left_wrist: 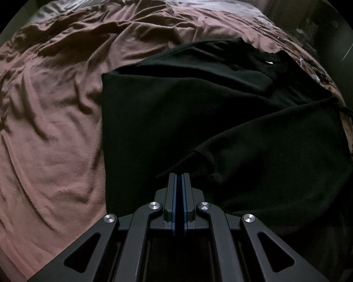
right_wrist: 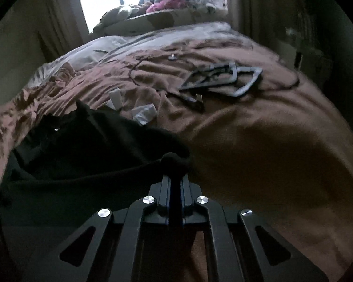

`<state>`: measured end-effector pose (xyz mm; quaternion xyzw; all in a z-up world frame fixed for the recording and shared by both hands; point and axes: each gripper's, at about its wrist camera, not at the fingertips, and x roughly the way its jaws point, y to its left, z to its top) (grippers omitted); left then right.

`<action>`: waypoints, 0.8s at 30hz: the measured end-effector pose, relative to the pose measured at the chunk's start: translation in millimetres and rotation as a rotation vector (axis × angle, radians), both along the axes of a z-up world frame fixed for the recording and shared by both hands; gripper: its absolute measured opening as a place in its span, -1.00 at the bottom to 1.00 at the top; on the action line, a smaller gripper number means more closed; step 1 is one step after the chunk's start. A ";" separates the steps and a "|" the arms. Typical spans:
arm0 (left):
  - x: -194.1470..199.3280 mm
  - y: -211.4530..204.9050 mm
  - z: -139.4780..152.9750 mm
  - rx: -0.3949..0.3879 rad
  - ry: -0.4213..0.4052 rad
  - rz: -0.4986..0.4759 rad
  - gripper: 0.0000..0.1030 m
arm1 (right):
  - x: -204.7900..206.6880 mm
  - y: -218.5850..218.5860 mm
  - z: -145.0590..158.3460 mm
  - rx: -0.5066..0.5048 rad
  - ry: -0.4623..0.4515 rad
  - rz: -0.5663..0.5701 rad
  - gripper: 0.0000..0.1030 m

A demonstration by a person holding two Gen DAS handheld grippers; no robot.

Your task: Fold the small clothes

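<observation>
A black garment (left_wrist: 200, 117) lies spread on the brown blanket (left_wrist: 47, 117), one sleeve folded across its body with the cuff (left_wrist: 204, 162) near the front. My left gripper (left_wrist: 179, 176) hovers over the garment just in front of that cuff; its jaws are shut and no cloth shows between them. In the right wrist view the same garment (right_wrist: 82, 145) lies at the left. My right gripper (right_wrist: 175, 178) is shut on a bunched edge of it, and a lump of black cloth bulges above the fingertips.
Grey plastic hangers (right_wrist: 221, 77) lie on the blanket (right_wrist: 258, 141) beyond the garment, with a thin cable (right_wrist: 138, 70) and crumpled white papers (right_wrist: 144, 114) nearby. A pile of clothes (right_wrist: 171, 4) sits below a bright window at the far end. Pale sheets cover the bed's head.
</observation>
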<state>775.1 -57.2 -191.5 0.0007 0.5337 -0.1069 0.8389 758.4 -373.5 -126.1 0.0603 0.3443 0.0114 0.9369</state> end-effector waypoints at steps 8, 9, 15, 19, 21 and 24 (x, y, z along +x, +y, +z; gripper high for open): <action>5.6 -6.4 9.6 -0.011 -0.032 -0.006 -0.93 | -4.5 -13.6 18.2 -0.035 0.029 -0.093 -0.99; 8.5 -7.2 7.1 -0.005 -0.025 -0.005 -0.93 | -2.0 -15.4 16.1 -0.030 0.043 -0.103 -0.99; 24.6 -9.0 -19.3 0.032 0.017 0.007 -0.92 | 21.4 -15.6 -11.4 -0.028 0.137 -0.171 -0.99; 27.4 -8.3 -19.2 0.023 0.018 0.026 -0.87 | 27.7 -12.5 -16.2 -0.048 0.152 -0.197 -0.86; 25.0 -5.6 -16.1 0.027 0.025 0.040 -0.66 | 25.9 -16.1 -13.0 -0.046 0.172 -0.216 -0.58; 15.0 -0.5 -8.5 0.009 0.025 0.063 -0.34 | 10.2 -24.7 -3.5 0.007 0.174 -0.193 -0.01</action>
